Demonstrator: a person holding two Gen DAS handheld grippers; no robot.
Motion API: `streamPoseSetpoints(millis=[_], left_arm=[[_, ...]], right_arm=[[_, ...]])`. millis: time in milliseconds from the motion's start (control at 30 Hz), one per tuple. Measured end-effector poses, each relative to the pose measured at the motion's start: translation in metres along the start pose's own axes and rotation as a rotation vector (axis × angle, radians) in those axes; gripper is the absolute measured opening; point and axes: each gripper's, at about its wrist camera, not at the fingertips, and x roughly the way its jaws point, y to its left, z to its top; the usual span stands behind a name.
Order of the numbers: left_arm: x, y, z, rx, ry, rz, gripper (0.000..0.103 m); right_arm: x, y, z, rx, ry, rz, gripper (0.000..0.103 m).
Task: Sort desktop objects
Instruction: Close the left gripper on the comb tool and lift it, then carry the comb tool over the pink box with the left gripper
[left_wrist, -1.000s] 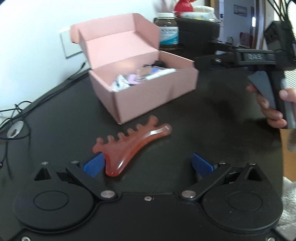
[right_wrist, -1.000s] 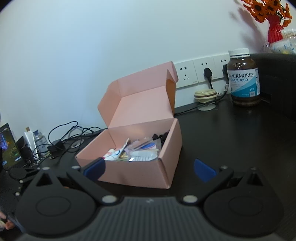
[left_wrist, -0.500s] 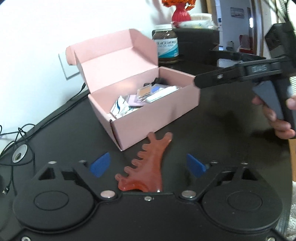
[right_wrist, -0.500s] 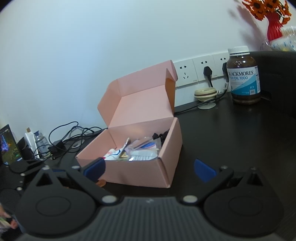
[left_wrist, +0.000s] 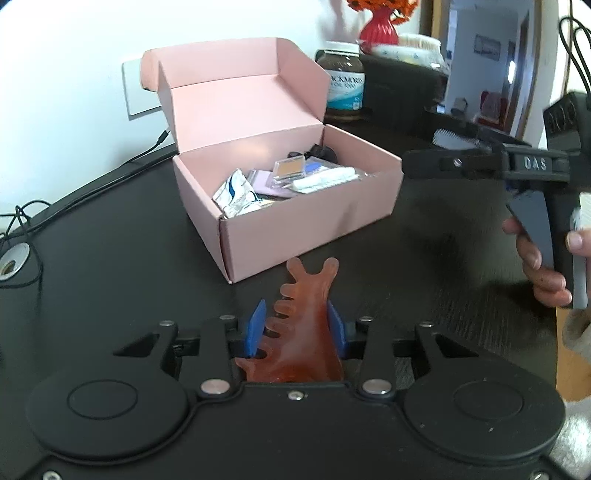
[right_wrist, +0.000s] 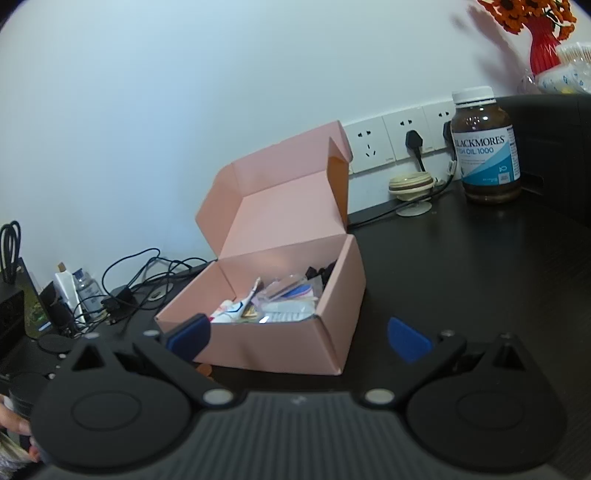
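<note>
My left gripper (left_wrist: 295, 325) closes on an orange comb (left_wrist: 303, 332) just before the open pink box (left_wrist: 306, 221) of packets; my right gripper (right_wrist: 299, 336) gapes wide.

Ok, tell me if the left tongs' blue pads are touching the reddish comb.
Touching. In the left wrist view the closing left tongs have the comb between them; its straight edge meets the right blue pad and its teeth reach the other.
</note>
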Motion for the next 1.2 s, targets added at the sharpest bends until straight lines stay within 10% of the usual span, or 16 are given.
streamPoseSetpoints(millis=[1200], left_arm=[[-0.016,-0.026,-0.013,0.070,-0.139,0.200,0.032]], right_arm=[[-0.002,-0.002,-0.002,0.013,-0.012,0.008,0.102]])
